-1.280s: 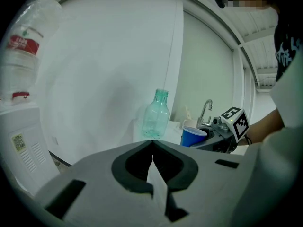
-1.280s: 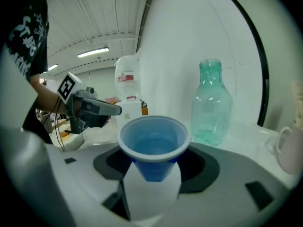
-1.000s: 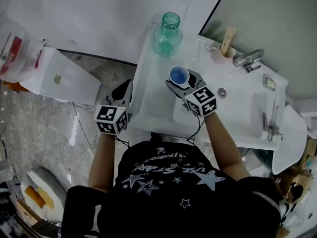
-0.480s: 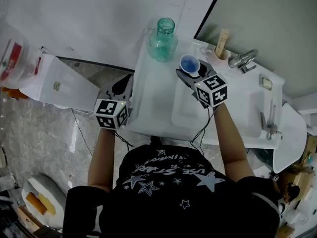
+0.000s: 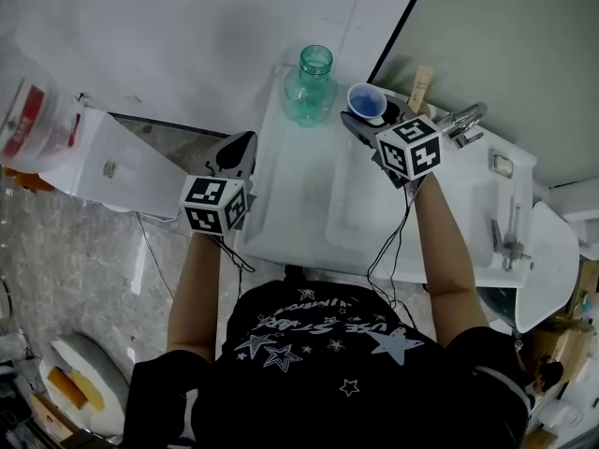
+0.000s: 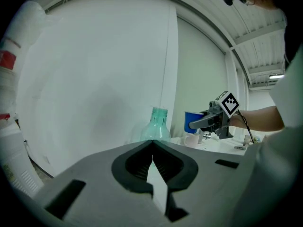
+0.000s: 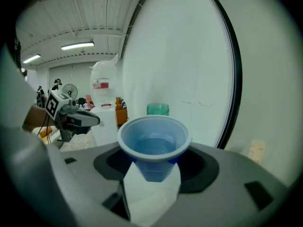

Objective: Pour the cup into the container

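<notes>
Between right gripper (image 7: 152, 176) jaws: blue cup (image 7: 154, 143) stood upright with liquid inside, fingers clamped on lower wall from both sides, rim above them. Seen from head view, cup (image 5: 367, 104) sat at 3 o'clock of green bottle (image 5: 312, 87), near but apart, above white counter (image 5: 295, 190). Left gripper (image 6: 152, 148) hung at bottle's 8 o'clock, jaws closed together, nothing between.

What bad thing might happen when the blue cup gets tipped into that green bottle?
1. The green bottle has a narrow mouth, while the blue cup has a wide rim, so liquid may spill onto the counter.
2. Nothing steadies the bottle: the left gripper is shut and apart from it, so a bump might tip it.
</notes>
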The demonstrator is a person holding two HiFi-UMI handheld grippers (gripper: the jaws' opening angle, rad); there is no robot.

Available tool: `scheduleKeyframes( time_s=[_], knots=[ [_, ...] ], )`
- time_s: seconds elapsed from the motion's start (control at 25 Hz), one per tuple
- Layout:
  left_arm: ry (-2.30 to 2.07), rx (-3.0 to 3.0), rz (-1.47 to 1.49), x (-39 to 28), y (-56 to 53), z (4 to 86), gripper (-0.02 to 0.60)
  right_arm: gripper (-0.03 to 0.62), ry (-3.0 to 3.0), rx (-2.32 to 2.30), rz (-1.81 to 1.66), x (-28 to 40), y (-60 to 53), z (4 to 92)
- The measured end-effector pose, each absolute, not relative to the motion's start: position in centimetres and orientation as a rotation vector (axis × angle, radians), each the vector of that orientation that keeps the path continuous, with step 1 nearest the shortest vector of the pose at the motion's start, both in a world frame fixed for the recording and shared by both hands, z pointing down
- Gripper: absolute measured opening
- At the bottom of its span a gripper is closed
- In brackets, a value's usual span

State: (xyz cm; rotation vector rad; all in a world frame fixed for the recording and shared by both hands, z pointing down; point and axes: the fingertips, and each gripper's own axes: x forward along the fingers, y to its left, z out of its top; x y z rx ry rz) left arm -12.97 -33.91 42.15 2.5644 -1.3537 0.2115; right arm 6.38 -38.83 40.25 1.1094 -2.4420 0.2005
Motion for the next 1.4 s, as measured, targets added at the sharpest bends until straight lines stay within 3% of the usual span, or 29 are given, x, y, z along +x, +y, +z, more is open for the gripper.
scheduleKeyframes(
  time_s=[1.4],
  knots=[
    [-1.342,2.536,0.140,-13.8,-38.7,40.7,0.009,0.282,-2.051,1.124,-0.198,5.3,-48.5,35.3]
  ],
)
